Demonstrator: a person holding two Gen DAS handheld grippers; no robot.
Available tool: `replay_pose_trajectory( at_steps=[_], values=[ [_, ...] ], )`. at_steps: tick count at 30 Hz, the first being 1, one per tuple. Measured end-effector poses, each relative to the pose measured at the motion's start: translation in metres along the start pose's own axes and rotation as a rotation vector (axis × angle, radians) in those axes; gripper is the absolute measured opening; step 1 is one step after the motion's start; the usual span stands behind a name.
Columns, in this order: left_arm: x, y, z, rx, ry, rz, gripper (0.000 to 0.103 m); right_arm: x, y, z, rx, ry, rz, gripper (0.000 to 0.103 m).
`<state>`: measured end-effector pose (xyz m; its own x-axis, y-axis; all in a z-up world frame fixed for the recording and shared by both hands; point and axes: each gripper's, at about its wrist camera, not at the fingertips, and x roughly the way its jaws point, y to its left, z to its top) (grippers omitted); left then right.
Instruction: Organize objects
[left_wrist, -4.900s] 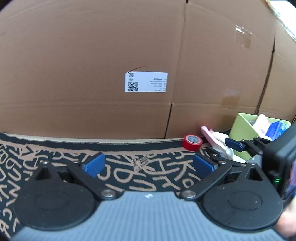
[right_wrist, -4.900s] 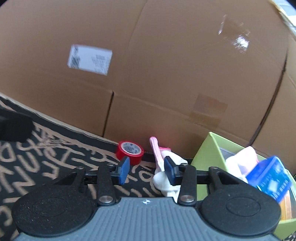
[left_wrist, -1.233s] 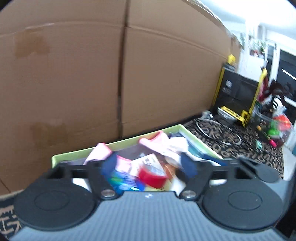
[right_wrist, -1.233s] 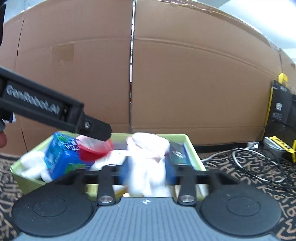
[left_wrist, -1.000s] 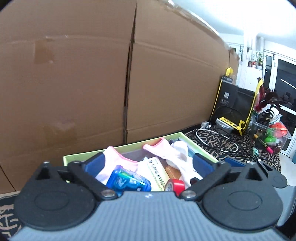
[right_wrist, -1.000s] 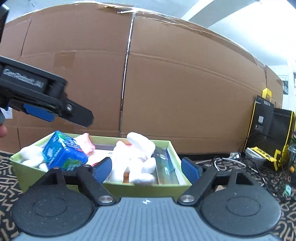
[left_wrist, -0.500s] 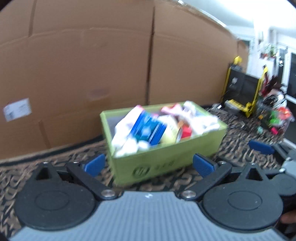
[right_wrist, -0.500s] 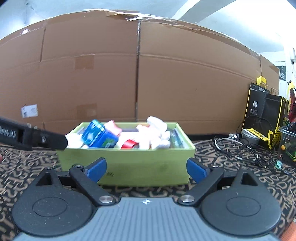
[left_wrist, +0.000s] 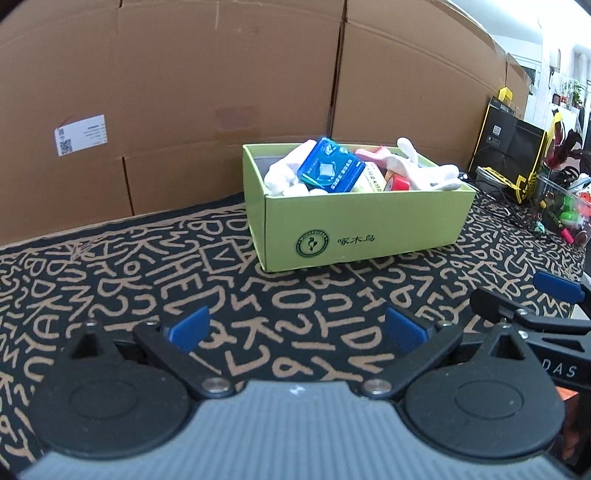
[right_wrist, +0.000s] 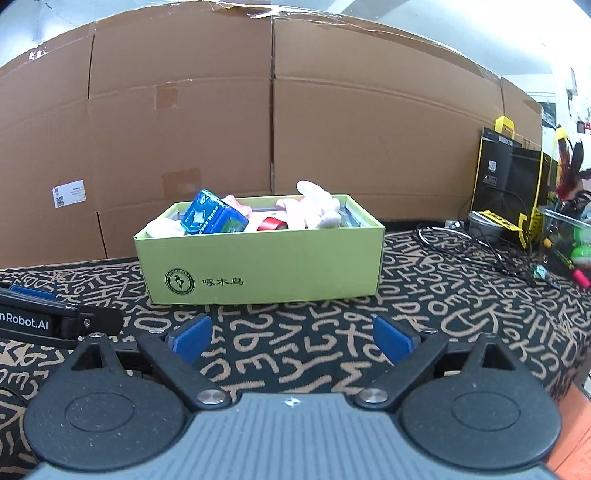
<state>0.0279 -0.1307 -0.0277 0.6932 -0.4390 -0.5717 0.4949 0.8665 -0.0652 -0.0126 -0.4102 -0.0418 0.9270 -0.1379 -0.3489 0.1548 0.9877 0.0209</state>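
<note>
Left claw (left_wrist: 297, 328) and right claw (right_wrist: 291, 338), both spread wide with nothing between the blue pads; the right has just been opening. Each hangs over the patterned desk (right_wrist: 443, 306), near the front of the green box (right_wrist: 266, 260) and apart from it. In the box: a blue tin (right_wrist: 212, 218), white plush toy (right_wrist: 317, 206), red tape roll (right_wrist: 271, 223). Behind the box: a cardboard wall (right_wrist: 332, 140).

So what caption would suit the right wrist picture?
Open right gripper hangs empty before a green box filled with toys on a patterned cloth.
</note>
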Motion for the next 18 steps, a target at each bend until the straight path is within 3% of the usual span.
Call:
replay_pose_trajectory(
  at_steps=[18],
  values=[
    [-0.0065, -0.0037, -0.0086, 0.019, 0.017, -0.01, 0.103, -0.0063, 0.0054, -0.0053, 0.027, 0.007, -0.003, 0.097]
  ],
)
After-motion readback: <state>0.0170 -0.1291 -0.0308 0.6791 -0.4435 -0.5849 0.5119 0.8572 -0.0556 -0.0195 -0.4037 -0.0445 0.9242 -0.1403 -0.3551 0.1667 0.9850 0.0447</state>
